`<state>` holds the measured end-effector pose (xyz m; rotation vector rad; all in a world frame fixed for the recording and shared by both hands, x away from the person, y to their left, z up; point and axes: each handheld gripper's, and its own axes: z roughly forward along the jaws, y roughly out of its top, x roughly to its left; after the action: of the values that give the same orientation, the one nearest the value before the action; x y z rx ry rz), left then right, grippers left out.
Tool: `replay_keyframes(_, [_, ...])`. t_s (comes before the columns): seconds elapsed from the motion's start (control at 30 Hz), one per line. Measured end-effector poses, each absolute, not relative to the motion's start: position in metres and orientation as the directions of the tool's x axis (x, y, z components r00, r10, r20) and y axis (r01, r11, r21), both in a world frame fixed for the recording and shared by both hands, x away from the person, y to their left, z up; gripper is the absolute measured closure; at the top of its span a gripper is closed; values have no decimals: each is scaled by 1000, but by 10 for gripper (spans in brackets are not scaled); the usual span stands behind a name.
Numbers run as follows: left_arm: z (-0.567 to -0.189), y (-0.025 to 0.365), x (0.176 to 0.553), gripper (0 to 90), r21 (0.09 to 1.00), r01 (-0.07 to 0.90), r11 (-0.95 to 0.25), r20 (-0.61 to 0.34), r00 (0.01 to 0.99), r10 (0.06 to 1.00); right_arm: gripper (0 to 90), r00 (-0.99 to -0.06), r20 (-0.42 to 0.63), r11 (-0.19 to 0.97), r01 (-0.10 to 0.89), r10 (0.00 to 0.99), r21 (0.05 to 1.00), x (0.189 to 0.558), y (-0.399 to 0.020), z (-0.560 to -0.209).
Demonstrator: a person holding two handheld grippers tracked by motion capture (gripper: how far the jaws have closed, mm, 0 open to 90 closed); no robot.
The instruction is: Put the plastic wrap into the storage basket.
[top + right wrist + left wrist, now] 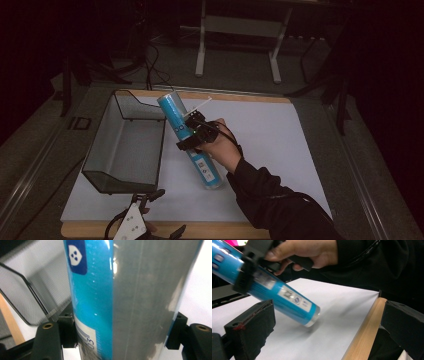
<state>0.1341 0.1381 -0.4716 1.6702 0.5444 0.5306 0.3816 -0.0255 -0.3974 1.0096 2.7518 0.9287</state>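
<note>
High view: right gripper (191,131) clamps blue tube (190,142) mid-length, tilted above the bench (280,150).
Long axis: upper end leans toward mesh basket (127,145), just left.
Left gripper (142,212): spread, empty, near bench edge.

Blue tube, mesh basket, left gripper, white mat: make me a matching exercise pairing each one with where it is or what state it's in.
Things:
1. blue tube
2. mesh basket
3. left gripper
4. white mat

States:
A. jaws apart, holding nothing, at the table's near edge
B. clamped in the right gripper, tilted above the mat
C. spread flat over the wooden table top
D. sitting on the mat's left part

Pairs: 1-B, 2-D, 3-A, 4-C
</note>
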Motion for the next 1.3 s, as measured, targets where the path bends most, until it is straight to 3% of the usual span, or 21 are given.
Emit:
replay_keyframes(0.7, [-471,141,132,3,987,62,-147,47,768,639,316,-776,223,472,555,590,685,386,44,-349])
replay_keyframes(1.0, [-470,144,133,3,990,58,-132,42,759,650,316,-769,270,405,559,580,723,383,64,-352])
replay_keyframes(1.3, [-470,143,133,3,989,51,-141,53,759,649,316,-802,274,336,495,530,801,376,80,-367])
